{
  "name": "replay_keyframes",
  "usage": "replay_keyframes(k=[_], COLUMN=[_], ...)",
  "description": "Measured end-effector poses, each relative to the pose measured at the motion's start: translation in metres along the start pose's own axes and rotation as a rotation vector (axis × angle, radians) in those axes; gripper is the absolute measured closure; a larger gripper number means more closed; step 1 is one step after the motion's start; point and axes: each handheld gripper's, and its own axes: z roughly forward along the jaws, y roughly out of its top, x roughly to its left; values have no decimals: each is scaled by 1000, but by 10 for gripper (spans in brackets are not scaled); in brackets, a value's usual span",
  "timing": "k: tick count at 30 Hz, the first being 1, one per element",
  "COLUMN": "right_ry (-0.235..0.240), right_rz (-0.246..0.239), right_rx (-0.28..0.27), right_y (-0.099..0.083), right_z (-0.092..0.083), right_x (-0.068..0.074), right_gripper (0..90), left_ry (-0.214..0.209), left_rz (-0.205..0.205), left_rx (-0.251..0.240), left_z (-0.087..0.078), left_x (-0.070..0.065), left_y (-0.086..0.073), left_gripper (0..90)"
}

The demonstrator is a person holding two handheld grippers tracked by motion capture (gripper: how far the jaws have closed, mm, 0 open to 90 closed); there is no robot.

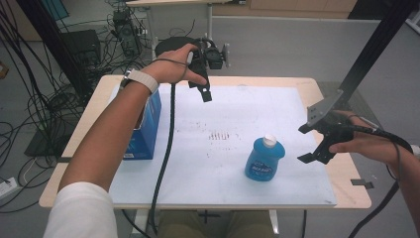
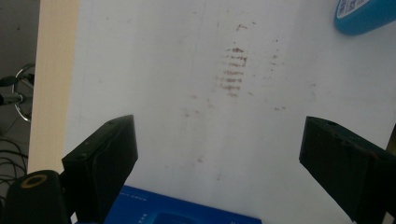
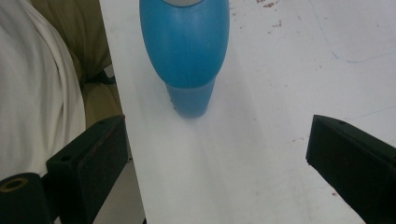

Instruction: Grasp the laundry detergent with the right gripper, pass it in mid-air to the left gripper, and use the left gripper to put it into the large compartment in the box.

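The wooden table (image 1: 317,84) carries one large white sheet (image 1: 247,114) with brown smudges near its middle. At the sheet's nine o'clock edge stands one blue rectangular carton (image 1: 146,134), partly hidden behind the person's left forearm. One blue plastic bottle (image 1: 265,158) with a white cap and a printed label stands upright at about five o'clock from the sheet's middle; in the right gripper view its top is cut off. The left gripper (image 1: 204,89) hangs above the sheet's far edge, at eleven o'clock, jaws wide apart and empty. The right gripper (image 1: 308,144) hovers at three o'clock of the bottle, near but not touching, jaws wide apart and empty.
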Motion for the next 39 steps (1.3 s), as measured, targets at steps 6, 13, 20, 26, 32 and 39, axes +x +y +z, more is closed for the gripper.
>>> replay_keyframes(k=[6, 13, 20, 26, 32, 39], right_ry=[-3, -17, -24, -18, -16, -16], right_rz=[-3, 0, 0, 6, 4, -2], right_rx=[-12, -32, -42, -48, -64, -83], right_y=[-1, -2, -3, -6, -6, -5], right_z=[2, 4, 6, 9, 11, 15], right_x=[1, 0, 0, 0, 0, 1], right_gripper=[54, 38, 34, 34, 34, 34], left_ry=[1, 1, -4, -4, -7, -2], left_rz=[-1, -1, -4, -7, -13, -8], left_rx=[0, -1, -6, -10, -13, -13], left_z=[1, 1, 3, 4, 5, 4], left_x=[-1, -2, -2, -2, -2, -4], left_y=[0, 0, 0, -1, -1, 0], left_gripper=[119, 119, 119, 119, 121, 121])
